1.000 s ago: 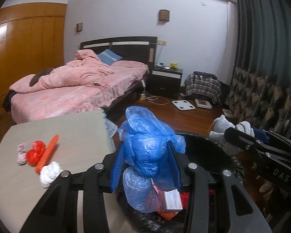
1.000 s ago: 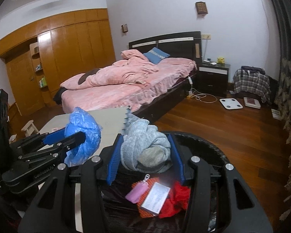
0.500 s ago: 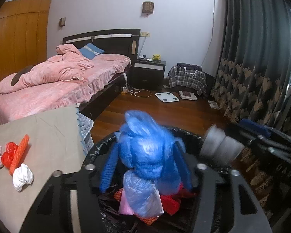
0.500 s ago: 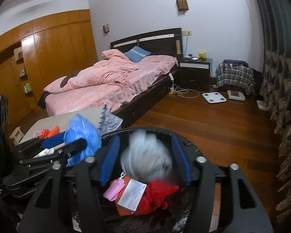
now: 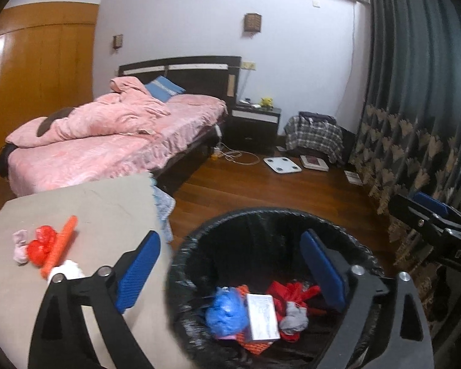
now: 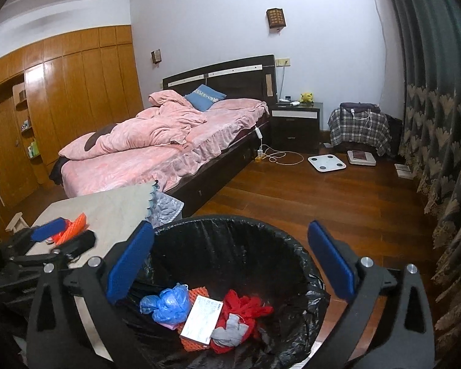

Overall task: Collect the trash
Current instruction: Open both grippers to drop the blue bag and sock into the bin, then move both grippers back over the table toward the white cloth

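Both grippers hang over the black-lined trash bin (image 6: 295,264) with nothing in them; the left gripper (image 5: 230,273) has its jaws spread wide, one blue pad out over the table's (image 5: 107,203) near corner and the other above the bin's inside, and the right gripper (image 6: 230,267) is just as wide open, its pads straddling the bin's mouth; inside, at the bottom, lie a blue plastic bag (image 6: 169,303), a small white carton (image 6: 202,316), red crumpled plastic (image 6: 246,304) and a grey sock (image 6: 229,335), so that part of the collecting looks done; what is left sits on the table towards its left edge, namely an orange stick (image 5: 60,246), a red wad (image 5: 41,244), a pale pink scrap (image 5: 20,244) and a white crumpled tissue (image 5: 70,269), all touching or just beside one another; the risks, as I judge them, come from that cluster and from the bin's closeness; a reach for one piece could drag or scatter its neighbours, and the tissue and scrap are light enough to be nudged off the table's edge; the stick is long and might pivot in a two-finger pinch and drop outside the bin; the left pad over the table's corner could catch the liner's rim on the way across and pull it inward; the two grippers are near each other and could collide if both swing leftward at once.
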`<state>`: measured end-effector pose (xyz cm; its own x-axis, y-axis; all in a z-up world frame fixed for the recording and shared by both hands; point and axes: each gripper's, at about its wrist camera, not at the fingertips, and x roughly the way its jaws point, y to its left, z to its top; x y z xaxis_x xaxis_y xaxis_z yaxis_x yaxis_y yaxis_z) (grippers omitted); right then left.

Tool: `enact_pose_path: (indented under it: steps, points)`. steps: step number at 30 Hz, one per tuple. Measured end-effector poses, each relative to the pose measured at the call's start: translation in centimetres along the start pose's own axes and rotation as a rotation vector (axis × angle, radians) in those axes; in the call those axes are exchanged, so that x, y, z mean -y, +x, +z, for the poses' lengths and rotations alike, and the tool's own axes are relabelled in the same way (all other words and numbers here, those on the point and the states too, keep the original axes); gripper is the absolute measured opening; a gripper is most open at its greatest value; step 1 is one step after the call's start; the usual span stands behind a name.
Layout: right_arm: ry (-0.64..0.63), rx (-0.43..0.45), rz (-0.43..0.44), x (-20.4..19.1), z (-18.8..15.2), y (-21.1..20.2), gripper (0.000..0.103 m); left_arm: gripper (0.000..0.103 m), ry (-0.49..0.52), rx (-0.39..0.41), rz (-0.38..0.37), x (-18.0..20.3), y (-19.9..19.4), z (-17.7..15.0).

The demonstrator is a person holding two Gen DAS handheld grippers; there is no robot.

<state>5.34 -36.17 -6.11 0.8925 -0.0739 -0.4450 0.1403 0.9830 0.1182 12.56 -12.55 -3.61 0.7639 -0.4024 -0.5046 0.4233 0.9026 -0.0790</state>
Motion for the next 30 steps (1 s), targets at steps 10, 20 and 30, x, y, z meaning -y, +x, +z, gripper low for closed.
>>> enact_pose_path:
  steps: [10,20,30]
  points:
    - [-0.051,-0.028,0.056,-5.1,0.4,0.7,0.098,0.097,-0.053,0.024,0.129,-5.7,-3.8,-0.9]
    - [-0.138,-0.042,0.181,-12.8,0.9,2.3,0.098,0.097,-0.114,0.042,0.278,-12.5,-7.3,-2.6]
    - [-0.178,-0.078,0.285,-19.7,0.3,5.0,0.098,0.097,-0.162,0.041,0.397,-18.1,-9.3,-4.3]
